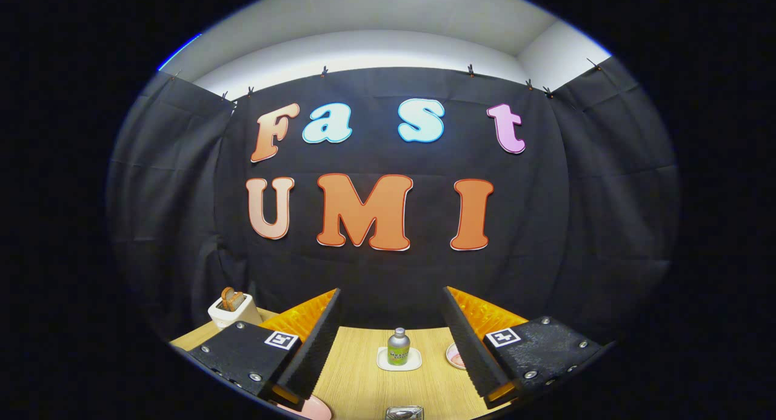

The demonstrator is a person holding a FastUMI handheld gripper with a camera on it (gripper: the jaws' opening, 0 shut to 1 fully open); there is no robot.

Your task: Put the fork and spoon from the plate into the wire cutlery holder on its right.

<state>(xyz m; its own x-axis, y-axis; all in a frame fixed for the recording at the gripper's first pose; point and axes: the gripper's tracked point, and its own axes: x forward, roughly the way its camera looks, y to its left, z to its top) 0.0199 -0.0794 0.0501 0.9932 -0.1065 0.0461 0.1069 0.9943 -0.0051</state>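
My claw (pixel 391 290) stands wide open, gripping nothing. A pink plate (pixel 314 409) lies flat on the worktop (pixel 357 371), its rim peeking from under the left finger. Right of it shows a shiny metal rim (pixel 404 413), perhaps the cutlery holder.

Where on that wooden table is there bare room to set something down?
Bare wood lies between the open hand-held gripper fingers, from the small bottle on its white coaster back to a shiny object nearest the camera. The far left corner holds a white toaster; pink dishes edge both sides.
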